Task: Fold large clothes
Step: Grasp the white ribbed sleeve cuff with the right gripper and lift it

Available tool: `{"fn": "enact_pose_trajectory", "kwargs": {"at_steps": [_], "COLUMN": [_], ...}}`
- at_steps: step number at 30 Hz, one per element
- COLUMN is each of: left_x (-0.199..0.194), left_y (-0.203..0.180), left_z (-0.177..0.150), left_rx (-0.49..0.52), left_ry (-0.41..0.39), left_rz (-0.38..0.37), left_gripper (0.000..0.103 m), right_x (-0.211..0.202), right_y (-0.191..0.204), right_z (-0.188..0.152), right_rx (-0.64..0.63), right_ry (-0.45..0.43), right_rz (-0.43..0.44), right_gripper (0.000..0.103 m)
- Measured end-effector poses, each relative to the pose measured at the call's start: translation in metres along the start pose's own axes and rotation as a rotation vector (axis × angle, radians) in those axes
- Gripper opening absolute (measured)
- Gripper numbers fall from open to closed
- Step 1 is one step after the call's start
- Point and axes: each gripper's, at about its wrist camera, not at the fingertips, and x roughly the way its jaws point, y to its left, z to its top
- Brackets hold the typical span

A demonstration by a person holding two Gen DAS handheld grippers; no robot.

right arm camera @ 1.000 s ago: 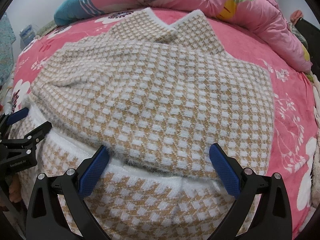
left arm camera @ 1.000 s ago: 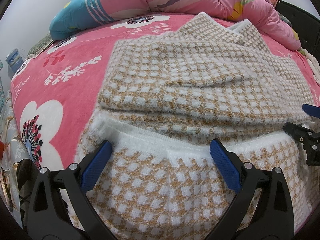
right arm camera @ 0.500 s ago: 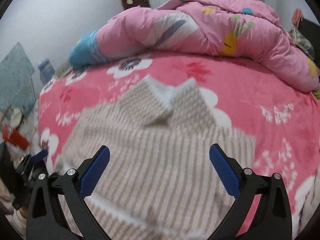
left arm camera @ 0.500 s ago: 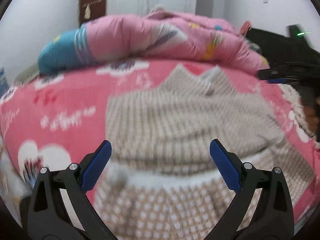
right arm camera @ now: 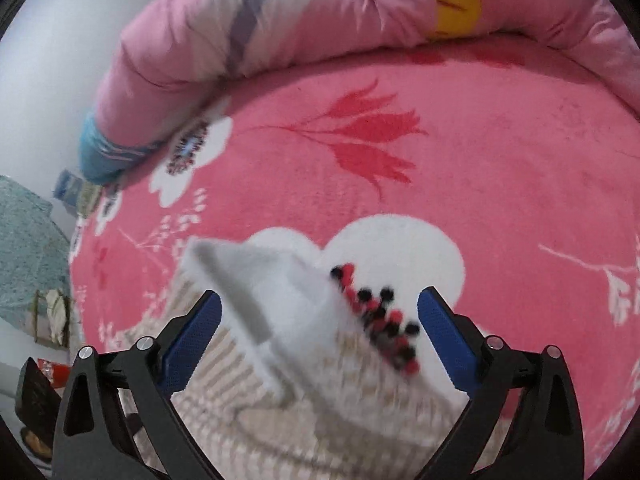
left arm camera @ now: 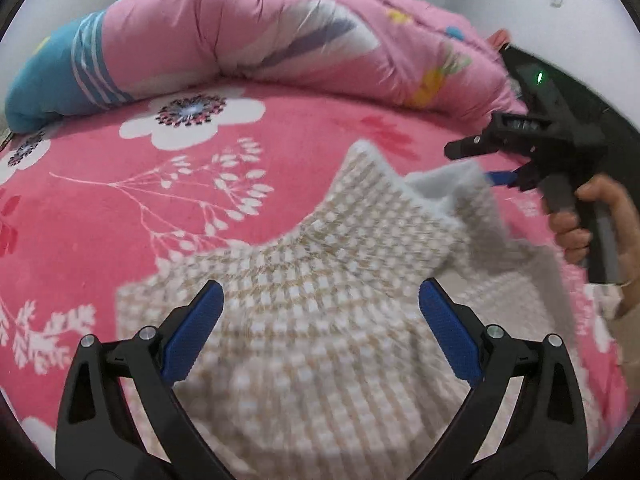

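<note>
Checked beige-and-white sweater [left arm camera: 320, 300] lies on the pink floral bed [left arm camera: 120, 208], its collar end toward the far edge where the rolled quilt [left arm camera: 240, 40] sits; fold looks partly done, with further folding apparently left. Left hand-held gripper [left arm camera: 320, 332] hovers over the sweater body, jaws wide though just closing slightly, nothing pinched between them. Right hand-held gripper [right arm camera: 320, 332] also stands wide, poised around the white collar [right arm camera: 280, 292] without pressing it.
</note>
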Motion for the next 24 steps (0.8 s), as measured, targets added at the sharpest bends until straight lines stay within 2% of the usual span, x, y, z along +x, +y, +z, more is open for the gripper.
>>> {"fn": "enact_pose_trajectory", "kwargs": {"at_steps": [1,4,5,7,9,12,15,20,24], "left_x": [0.011,0.030,0.031,0.032,0.030,0.030,0.028,0.014,-0.007], "left_y": [0.000,0.003,0.006,0.010,0.014,0.017,0.024,0.031,0.023], "left_z": [-0.002,-0.009,-0.011,-0.013,-0.014,-0.017,-0.017,-0.018,-0.012], "left_rx": [-0.002,-0.041,-0.045,-0.062,-0.079,-0.089,-0.117,-0.165,-0.151], "left_ry": [0.012,0.063,0.072,0.069,0.062,0.052,0.036,-0.003,-0.060], "left_rz": [0.004,0.021,0.033,0.032,0.033,0.040,0.024,-0.044,-0.075], "left_gripper": [0.081,0.072,0.067,0.066,0.062,0.058,0.052,0.042,0.042], "right_x": [0.007,0.018,0.020,0.022,0.016,-0.002,-0.024,-0.048,-0.060], "right_y": [0.000,-0.003,-0.003,-0.001,0.004,0.013,0.023,0.036,0.040], "right_z": [0.003,0.008,0.008,0.006,0.001,-0.011,-0.023,-0.042,-0.054], "right_rx": [0.000,-0.007,-0.007,-0.029,-0.064,-0.121,-0.182,-0.266,-0.323], "right_ry": [0.017,0.064,0.078,0.093,0.086,0.045,-0.008,-0.060,-0.085], "right_rz": [0.000,-0.009,-0.008,0.004,0.008,0.022,0.017,-0.002,-0.014], "right_gripper": [0.091,0.079,0.071,0.060,0.034,0.019,0.014,0.014,0.014]}}
